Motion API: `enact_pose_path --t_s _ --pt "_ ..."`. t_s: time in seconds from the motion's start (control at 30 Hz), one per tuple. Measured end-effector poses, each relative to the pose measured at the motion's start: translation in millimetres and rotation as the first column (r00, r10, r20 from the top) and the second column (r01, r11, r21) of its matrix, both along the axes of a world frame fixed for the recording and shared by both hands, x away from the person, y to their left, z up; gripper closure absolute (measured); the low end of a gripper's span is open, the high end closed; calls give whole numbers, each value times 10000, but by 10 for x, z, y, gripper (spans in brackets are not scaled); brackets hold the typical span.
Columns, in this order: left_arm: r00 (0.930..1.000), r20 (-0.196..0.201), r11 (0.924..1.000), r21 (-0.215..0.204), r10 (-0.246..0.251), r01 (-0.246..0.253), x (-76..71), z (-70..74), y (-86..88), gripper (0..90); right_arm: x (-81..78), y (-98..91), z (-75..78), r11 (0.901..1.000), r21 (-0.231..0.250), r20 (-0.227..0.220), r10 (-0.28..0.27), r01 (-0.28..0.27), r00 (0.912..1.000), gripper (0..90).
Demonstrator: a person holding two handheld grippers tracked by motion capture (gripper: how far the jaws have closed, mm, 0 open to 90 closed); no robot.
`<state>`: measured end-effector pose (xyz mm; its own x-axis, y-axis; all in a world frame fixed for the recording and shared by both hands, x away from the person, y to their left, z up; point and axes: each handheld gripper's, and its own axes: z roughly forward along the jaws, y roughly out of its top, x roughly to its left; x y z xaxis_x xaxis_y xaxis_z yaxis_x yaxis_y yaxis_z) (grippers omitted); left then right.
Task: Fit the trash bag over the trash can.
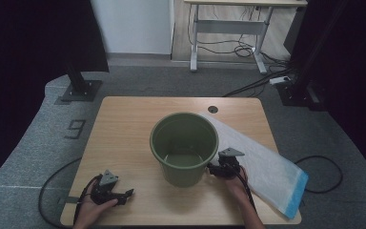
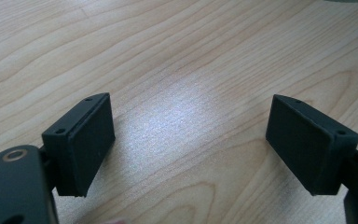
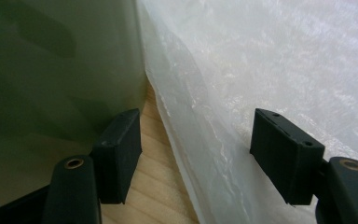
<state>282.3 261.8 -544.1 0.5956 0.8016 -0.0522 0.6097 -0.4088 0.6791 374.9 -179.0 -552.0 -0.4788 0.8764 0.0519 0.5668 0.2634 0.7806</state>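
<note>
Left tongs (image 1: 124, 195): near the front left corner of the table (image 1: 124, 124), in the person's left hand (image 1: 89, 210). The jaws are wide apart. Nothing is between them, just bare wood under them in the left gripper view (image 2: 189, 135).
Right tongs (image 1: 215, 170): near the front edge, right of the middle, in the person's right hand (image 1: 236, 183). The jaws are wide apart and nothing is gripped. In the right gripper view (image 3: 196, 158) one jaw sits just beside the bucket wall, and I cannot tell if it touches. The other jaw is over the bag. The bag's edge and a strip of wood lie between them.
Bucket (image 1: 184, 148): green and round, standing upright in the middle of the table, open at the top. Nothing inside that I can see. Its wall fills the left side of the right gripper view (image 3: 60, 70).
Bag (image 1: 262, 164): a thin white plastic bag with a blue end, lying flat on the right side of the table. It runs from behind the bucket to the front right corner. Its edge is right next to the bucket's foot (image 3: 261, 60).
</note>
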Motion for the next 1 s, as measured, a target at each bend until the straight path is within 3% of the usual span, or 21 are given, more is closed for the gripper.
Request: enact_pose_path --t_s 0.2,0.27,0.3,0.33,0.37,0.43,0.5,0.53,0.57,0.63,0.7,0.73,0.77,0.8,0.83,0.9,0.93,0.97,1.0 --pt "10000 24 10000 -48 25 -25 1 -3 4 152 44 41 -5 9990 -435 -11 -75 75 10000 450" --pt "10000 35 10000 -66 38 -38 0 -4 5 151 52 25 -3 9987 -440 68 -256 258 9997 586" --pt "10000 44 9999 -84 62 -62 -2 -5 5 153 63 -11 3 9978 -419 72 -512 514 9987 744" --pt "10000 44 9999 -84 62 -62 -2 -5 5 153 63 -11 3 9978 -419 72 -512 514 9987 744" --pt "10000 50 9999 -70 79 -79 -7 -6 7 153 73 -72 9 9970 -284 -82 -716 714 9974 865" --pt "10000 46 10000 -76 65 -65 -8 -5 17 154 69 -152 10 9960 108 -184 -888 890 9959 887" --pt "10000 35 9999 -107 76 -75 -3 -5 26 154 19 -231 36 9904 765 195 -1171 1153 9929 890" --pt "10000 35 9999 -107 76 -75 -3 -5 26 154 19 -231 36 9904 765 195 -1171 1153 9929 890" --pt "9999 29 9998 -141 121 -121 4 -5 29 154 -41 -284 109 9858 1028 656 -1397 1326 9880 890" --pt "9999 30 9998 -137 140 -139 5 -5 28 154 -99 -342 228 9777 1486 1134 -1660 1485 9796 890" --pt "9999 41 9998 -96 157 -156 2 -5 26 154 -159 -409 378 9636 2114 1533 -1982 1637 9681 890" --pt "9999 41 9998 -96 157 -156 2 -5 26 154 -159 -409 378 9636 2114 1533 -1982 1637 9681 890" --pt "9999 40 9999 -56 162 -162 -1 -4 25 154 -222 -473 535 9506 2630 1927 -2191 1648 9565 890" --pt "9999 40 9999 -56 162 -162 -1 -4 25 154 -222 -473 535 9506 2630 1927 -2191 1648 9565 890" --pt "9998 45 9998 -67 189 -189 -3 -5 25 154 -295 -529 696 9399 3046 2363 -2316 1544 9437 890" --pt "9998 44 9998 -82 204 -204 -3 -5 25 154 -383 -579 857 9270 3467 2754 -2463 1430 9292 890" --pt "9998 47 9997 -85 212 -212 -3 -5 24 154 -416 -593 914 9241 3572 2913 -2484 1359 9238 890" --pt "9998 47 9997 -85 212 -212 -3 -5 24 154 -416 -593 914 9241 3572 2913 -2484 1359 9238 890" --pt "9998 46 9997 -84 213 -213 -3 -5 25 154 -506 -622 1071 9132 3909 3300 -2556 1149 9087 891"
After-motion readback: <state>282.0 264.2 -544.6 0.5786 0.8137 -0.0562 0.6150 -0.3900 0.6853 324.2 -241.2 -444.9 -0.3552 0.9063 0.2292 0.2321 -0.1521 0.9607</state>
